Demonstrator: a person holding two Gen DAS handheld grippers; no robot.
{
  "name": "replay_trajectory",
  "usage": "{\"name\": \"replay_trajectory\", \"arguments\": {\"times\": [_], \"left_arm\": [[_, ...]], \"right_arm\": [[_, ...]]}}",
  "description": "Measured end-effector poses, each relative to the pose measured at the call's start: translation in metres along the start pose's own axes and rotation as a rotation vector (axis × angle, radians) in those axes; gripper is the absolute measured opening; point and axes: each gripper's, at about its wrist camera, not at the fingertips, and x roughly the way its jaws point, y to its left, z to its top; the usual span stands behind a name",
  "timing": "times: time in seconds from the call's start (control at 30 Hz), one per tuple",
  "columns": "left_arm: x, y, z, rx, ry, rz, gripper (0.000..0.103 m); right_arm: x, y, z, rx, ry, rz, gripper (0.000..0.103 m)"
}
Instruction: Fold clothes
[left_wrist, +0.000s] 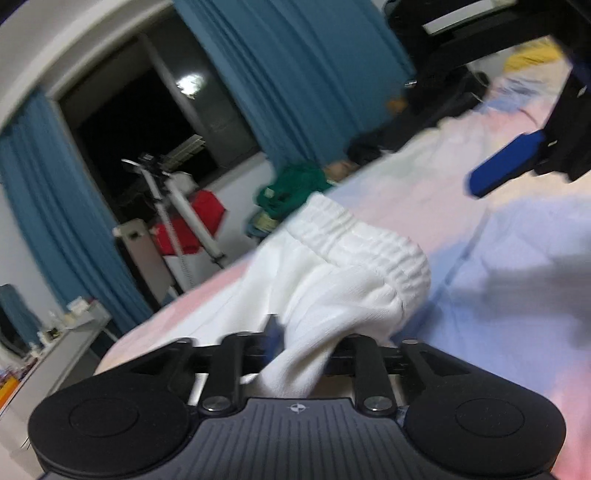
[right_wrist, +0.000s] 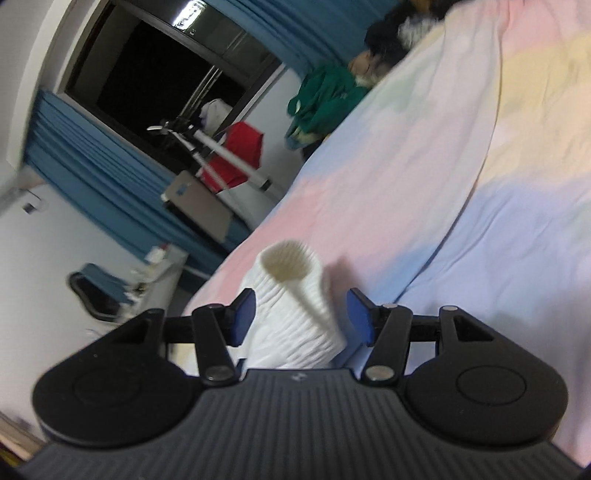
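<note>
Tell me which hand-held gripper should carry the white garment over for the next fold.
Left. The left hand-held gripper looks clamped on the white garment below its elastic waistband. The right hand-held gripper is open, its pads either side of a ribbed cuff without pinching it.

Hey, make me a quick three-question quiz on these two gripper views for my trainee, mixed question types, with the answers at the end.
1. True or false: the left gripper is shut on white fabric.
2. Multiple choice: in the right wrist view, the ribbed cuff sits
A. clamped flat by the blue fingers
B. between the spread fingers, with a gap on one side
C. far off on the desk
3. Short answer: what do the white trousers lie on?

Key
1. True; the cloth bunches between its closed fingers.
2. B; the right gripper is open around the cuff.
3. A pastel bedsheet in pink, blue and yellow.
</note>
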Motion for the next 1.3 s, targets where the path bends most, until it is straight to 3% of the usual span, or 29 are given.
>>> {"name": "replay_trajectory", "arguments": {"times": [0.07,0.17,0.23,0.3,0.4,0.47,0.53,0.7,0.83,1.0,1.07,1.2,1.27,1.3], "left_arm": [[-0.012,0.034,-0.033,0.027,0.003,-0.031,0.073],[-0.026,0.067,-0.068,0.092,0.031,-0.031,0.076],[-0.033,0.087,-0.09,0.102,0.07,-0.015,0.077],[-0.039,0.111,-0.11,0.092,0.104,0.004,0.08],[-0.056,0.146,-0.133,0.009,0.151,0.056,0.081],[-0.058,0.17,-0.139,-0.099,0.167,0.054,0.082],[-0.054,0.189,-0.142,-0.175,0.163,0.071,0.081],[-0.058,0.231,-0.15,-0.332,0.195,0.1,0.082],[-0.067,0.281,-0.165,-0.557,0.232,0.063,0.082],[-0.088,0.307,-0.184,-0.675,0.253,0.052,0.081],[-0.093,0.308,-0.191,-0.698,0.27,0.037,0.081],[-0.113,0.297,-0.197,-0.701,0.272,0.041,0.079],[-0.12,0.292,-0.198,-0.708,0.273,0.035,0.078],[-0.12,0.29,-0.197,-0.713,0.274,0.031,0.078]], "right_arm": [[0.007,-0.003,-0.007,0.05,0.041,0.014,0.058],[0.019,-0.007,-0.017,0.116,0.101,0.007,0.064],[0.028,-0.009,-0.025,0.162,0.132,0.001,0.081],[0.036,-0.009,-0.034,0.202,0.142,0.009,0.083],[0.053,-0.008,-0.047,0.227,0.147,0.005,0.083],[0.063,-0.009,-0.055,0.22,0.138,-0.003,0.083],[0.075,-0.005,-0.062,0.206,0.119,-0.01,0.078],[0.08,0.015,-0.071,0.065,0.047,-0.055,0.044],[0.055,0.038,-0.074,-0.024,0.021,-0.044,0.041],[0.033,0.044,-0.087,-0.097,0.025,-0.072,0.041],[0.041,0.033,-0.087,-0.053,0.046,-0.096,0.041],[0.046,0.021,-0.086,0.017,0.083,-0.075,0.047],[0.042,0.02,-0.087,0.014,0.086,-0.066,0.057],[0.04,0.019,-0.087,0.012,0.088,-0.063,0.071]]}}
